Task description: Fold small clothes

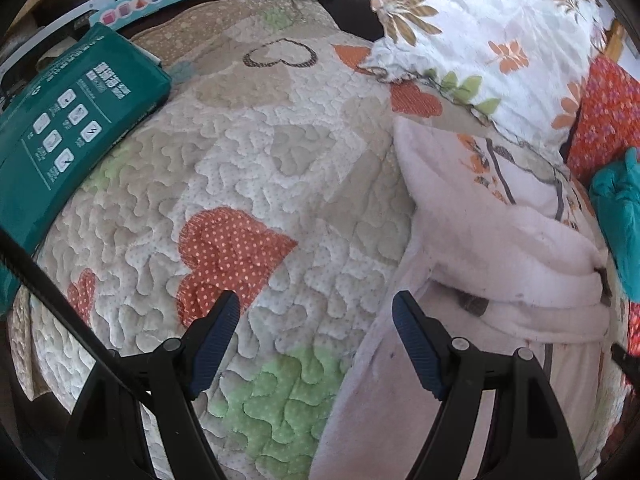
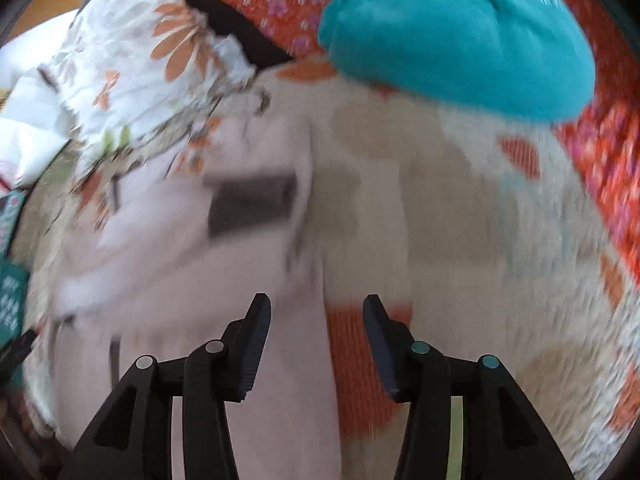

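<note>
With both pairs of fingers wide and empty, the left gripper [image 1: 316, 316] and right gripper [image 2: 316, 312] should each pinch an edge of the pale pink garment [image 1: 480, 248], lying right of the left fingers and left of the right fingers.

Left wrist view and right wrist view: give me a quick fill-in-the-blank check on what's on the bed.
1. The left hand-held gripper is ____, gripping nothing.
2. The pale pink garment lies on the ____.
3. The teal garment is ____ in colour.
4. The heart patch beside the left fingers is ____.

Missing words: open; quilt; teal; orange
</note>
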Demonstrator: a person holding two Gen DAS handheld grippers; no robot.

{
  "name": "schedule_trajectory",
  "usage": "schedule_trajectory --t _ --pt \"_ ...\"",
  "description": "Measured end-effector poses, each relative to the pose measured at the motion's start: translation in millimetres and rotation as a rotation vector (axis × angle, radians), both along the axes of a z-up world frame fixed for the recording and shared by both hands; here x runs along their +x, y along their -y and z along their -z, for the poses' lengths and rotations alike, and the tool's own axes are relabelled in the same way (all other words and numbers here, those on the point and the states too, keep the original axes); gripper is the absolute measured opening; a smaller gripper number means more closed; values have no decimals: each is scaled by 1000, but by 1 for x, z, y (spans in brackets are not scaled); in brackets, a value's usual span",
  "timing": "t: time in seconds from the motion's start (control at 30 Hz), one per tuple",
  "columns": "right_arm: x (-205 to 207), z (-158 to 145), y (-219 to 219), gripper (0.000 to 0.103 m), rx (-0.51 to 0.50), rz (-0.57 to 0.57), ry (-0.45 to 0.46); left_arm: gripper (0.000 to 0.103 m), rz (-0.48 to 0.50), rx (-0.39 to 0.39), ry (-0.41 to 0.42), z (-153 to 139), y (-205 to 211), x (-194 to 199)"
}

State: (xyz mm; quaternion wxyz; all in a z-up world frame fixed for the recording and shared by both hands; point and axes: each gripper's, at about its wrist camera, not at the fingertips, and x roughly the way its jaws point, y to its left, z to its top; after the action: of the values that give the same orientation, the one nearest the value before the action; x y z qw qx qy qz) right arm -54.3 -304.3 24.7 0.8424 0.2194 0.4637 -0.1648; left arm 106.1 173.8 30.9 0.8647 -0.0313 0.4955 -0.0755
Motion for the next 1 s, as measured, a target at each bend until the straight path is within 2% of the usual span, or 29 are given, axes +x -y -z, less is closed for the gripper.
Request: schedule_trajectory --t 0.07,0.13,0.2,0.27,0.37,0.53,0.67,0.87,1.0 --pt "-18 16 -5 52 47 -29 -13 77 42 -26 -26 7 1 -3" --pt "-36 31 -13 52 94 -37 -18 77 81 -115 -90 18 -2 -4" --pt "-52 37 -21 53 106 -28 43 77 109 -227 -158 30 -8 -8" --pt "-60 40 -27 54 177 -43 88 77 123 -252 -134 29 -12 -20" --pt "-73 49 -32 54 346 -65 156 77 154 -300 -153 32 -17 -41" --pt "-88 67 -52 54 579 -125 203 76 180 -275 -110 36 -19 -85" --pt "-101 71 -65 54 604 -124 218 75 175 -314 -97 46 -22 -119" --pt "-108 75 -76 54 652 -135 225 63 160 -500 -174 68 -32 -163" --pt "-117 77 -80 54 674 -144 227 59 127 -570 -193 75 -39 -178"
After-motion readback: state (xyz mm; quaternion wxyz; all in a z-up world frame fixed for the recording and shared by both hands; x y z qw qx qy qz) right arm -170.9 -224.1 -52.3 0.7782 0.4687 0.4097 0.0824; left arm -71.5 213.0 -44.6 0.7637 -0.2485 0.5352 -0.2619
